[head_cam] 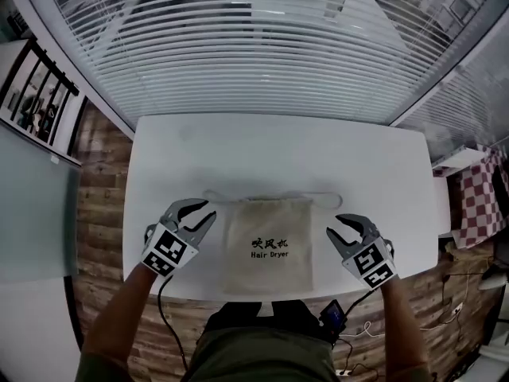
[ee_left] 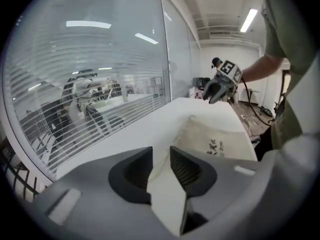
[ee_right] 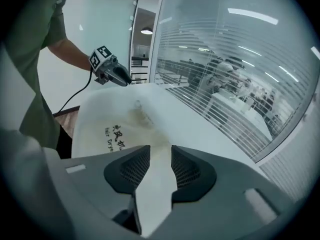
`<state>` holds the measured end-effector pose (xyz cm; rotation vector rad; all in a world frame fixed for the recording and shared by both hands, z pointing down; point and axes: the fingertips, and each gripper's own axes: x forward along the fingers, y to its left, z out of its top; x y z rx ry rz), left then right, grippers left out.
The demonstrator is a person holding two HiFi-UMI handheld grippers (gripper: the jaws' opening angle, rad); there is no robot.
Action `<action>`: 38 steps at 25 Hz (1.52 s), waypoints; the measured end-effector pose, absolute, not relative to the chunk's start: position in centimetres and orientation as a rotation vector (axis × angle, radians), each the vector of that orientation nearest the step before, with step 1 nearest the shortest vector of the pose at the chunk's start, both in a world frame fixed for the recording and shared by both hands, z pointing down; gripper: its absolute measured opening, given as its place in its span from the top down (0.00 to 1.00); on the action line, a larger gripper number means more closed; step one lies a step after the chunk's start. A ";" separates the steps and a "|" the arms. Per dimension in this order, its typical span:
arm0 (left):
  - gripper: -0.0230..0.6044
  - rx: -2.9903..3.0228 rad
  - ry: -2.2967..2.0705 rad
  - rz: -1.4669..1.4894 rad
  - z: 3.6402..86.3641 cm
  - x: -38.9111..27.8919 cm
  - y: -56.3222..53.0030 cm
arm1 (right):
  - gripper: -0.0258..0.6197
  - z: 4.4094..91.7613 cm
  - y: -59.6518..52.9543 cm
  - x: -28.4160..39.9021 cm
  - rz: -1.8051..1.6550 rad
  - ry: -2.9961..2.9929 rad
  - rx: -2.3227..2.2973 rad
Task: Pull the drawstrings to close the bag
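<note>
A cream drawstring bag with dark print lies flat near the front of the white table. Its neck faces away from me. The thin drawstring runs along the neck and sticks out in a loop at each side. My left gripper hovers just left of the bag's upper corner, open, with nothing between its jaws. My right gripper sits just right of the bag, also open and empty. In the left gripper view the bag lies ahead of the gripper; the right gripper view shows the bag past the gripper.
A glass wall with white blinds runs behind the table's far edge. A red checked cloth lies off the right end. Cables hang below the front edge over the wooden floor. My body stands against the front edge.
</note>
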<state>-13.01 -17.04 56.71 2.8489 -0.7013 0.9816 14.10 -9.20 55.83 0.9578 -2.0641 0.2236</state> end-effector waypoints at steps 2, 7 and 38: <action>0.81 2.799 -0.721 1.064 59.2 -13.8 -18.9 | 0.78 57.8 -11.0 16.5 0.270 -2.025 1.010; 0.79 2.598 -0.807 1.158 64.5 -15.4 -22.1 | 0.78 62.7 -14.9 22.4 0.477 -1.934 1.178; 0.95 2.609 -1.483 1.462 54.2 -18.7 -22.5 | 0.94 54.2 -15.1 26.7 -0.063 -1.748 1.302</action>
